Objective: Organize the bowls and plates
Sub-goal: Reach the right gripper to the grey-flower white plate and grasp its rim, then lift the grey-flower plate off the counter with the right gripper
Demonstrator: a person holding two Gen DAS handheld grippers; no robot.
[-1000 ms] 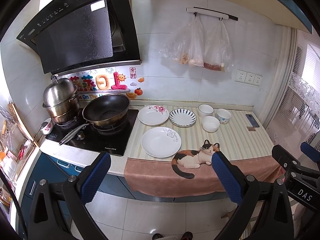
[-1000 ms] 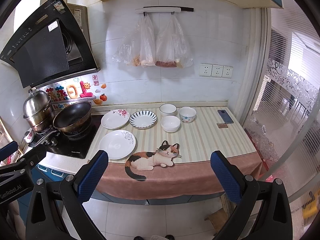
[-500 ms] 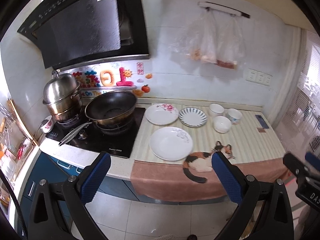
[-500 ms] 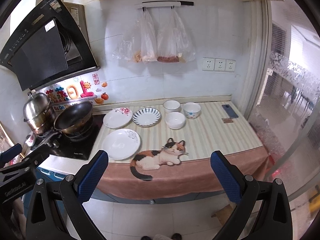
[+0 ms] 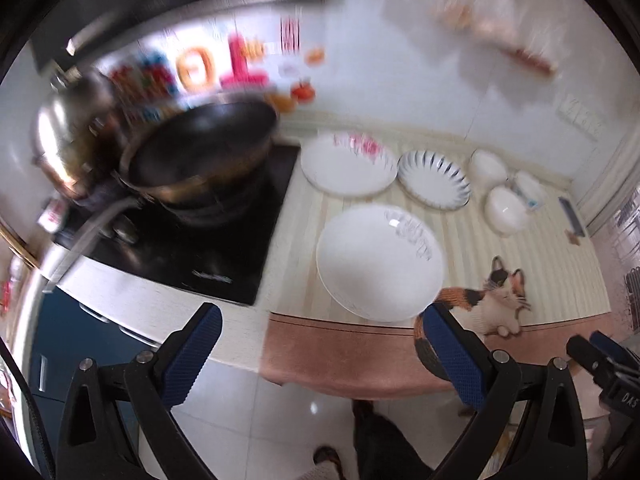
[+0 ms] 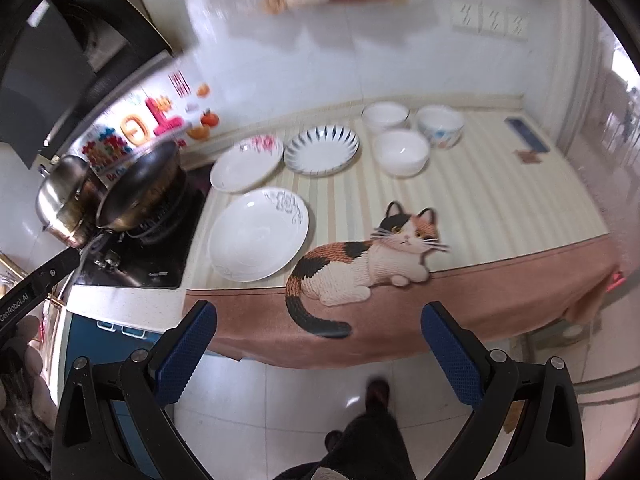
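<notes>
White crockery all on the striped counter mat, both grippers empty and off the counter edge.
Left gripper (image 5: 320, 344) and right gripper (image 6: 318, 340): blue-padded fingers spread wide, nothing between them, over the floor in front of the counter. Large white plate (image 6: 258, 234) sits nearest the front, just right of the hob (image 6: 160, 248). Behind it the floral plate (image 6: 246, 162) and the blue-striped plate (image 6: 321, 149) lie side by side. Three bowls (image 6: 401, 152) cluster to the right of those. Wok (image 5: 200, 152) on the hob; left view is motion-blurred. Cat picture (image 6: 360, 264) on the mat's front edge.
</notes>
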